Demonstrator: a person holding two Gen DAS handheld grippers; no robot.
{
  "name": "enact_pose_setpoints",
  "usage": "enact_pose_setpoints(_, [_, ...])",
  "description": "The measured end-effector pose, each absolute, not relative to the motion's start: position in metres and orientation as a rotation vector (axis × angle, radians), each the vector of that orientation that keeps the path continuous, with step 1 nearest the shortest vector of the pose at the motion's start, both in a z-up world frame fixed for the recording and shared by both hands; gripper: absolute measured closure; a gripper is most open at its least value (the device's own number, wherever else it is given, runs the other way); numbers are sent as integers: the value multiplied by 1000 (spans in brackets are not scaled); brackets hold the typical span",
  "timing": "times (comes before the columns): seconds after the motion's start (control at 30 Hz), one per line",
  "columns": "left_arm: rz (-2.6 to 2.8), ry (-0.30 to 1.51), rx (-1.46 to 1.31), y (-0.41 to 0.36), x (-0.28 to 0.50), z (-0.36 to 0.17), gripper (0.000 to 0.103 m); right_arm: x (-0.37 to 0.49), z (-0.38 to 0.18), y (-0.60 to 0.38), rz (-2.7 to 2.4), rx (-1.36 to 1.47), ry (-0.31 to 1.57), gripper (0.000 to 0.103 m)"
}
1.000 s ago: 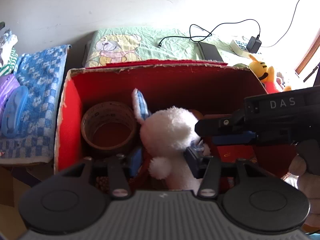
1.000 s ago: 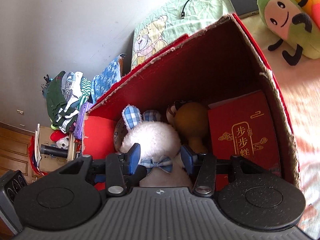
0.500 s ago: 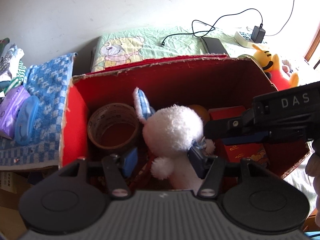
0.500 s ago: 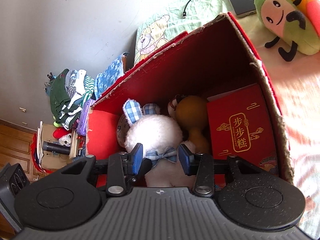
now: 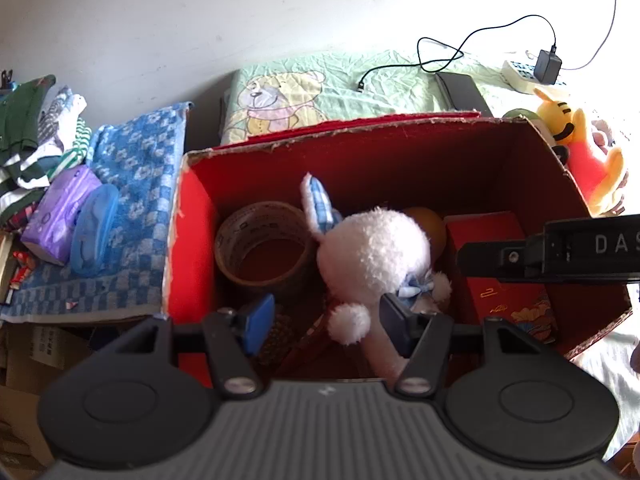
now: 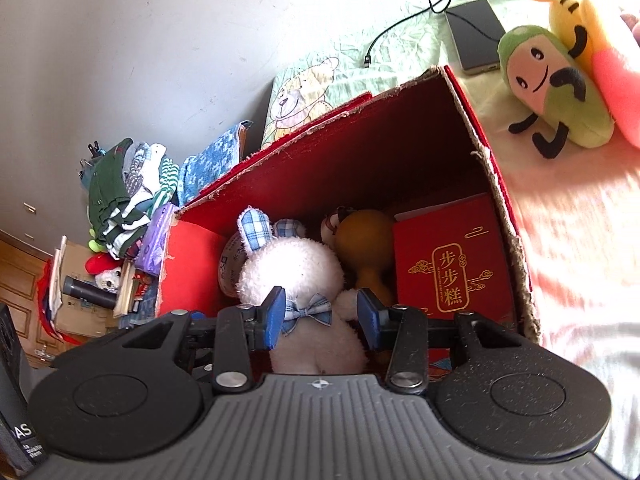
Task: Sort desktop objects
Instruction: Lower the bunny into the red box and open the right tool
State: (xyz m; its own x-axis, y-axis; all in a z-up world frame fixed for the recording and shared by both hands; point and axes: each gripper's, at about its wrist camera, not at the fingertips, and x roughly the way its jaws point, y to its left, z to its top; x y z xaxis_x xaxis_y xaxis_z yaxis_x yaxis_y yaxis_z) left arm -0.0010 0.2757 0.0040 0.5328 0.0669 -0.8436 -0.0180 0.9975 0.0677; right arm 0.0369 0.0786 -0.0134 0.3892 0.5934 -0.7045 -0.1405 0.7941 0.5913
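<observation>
A white plush rabbit (image 5: 372, 256) (image 6: 292, 272) with blue check ears and a bow tie sits in the red cardboard box (image 5: 192, 240) (image 6: 400, 152). Around it lie a brown tape roll (image 5: 264, 248), a brown gourd (image 6: 364, 244) and a red gift box (image 6: 452, 264). My left gripper (image 5: 326, 324) hangs open over the box's near edge, the rabbit's paw showing between its fingers. My right gripper (image 6: 322, 316) is open too, with the rabbit's body beyond the gap. In the left wrist view its black finger (image 5: 492, 258) reaches in from the right, apart from the rabbit.
A green plush (image 6: 552, 92) and a yellow plush (image 5: 576, 148) lie on the bed right of the box. Behind it are a bear-print pillow (image 5: 280, 100), a dark flat device (image 6: 476, 36) and a cable. A blue check towel (image 5: 136, 200) and clothes pile (image 6: 120, 196) sit left.
The right gripper has drawn back to the right, away from the rabbit it touched a second ago. Both cameras have pulled back from the box. The rabbit stays inside.
</observation>
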Motion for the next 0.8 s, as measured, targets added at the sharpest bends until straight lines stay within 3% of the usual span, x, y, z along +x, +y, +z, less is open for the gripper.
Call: enact_pose_setpoints(0.8, [155, 1028, 99, 262, -13, 4, 39, 15, -12, 75, 444, 395, 1018, 59])
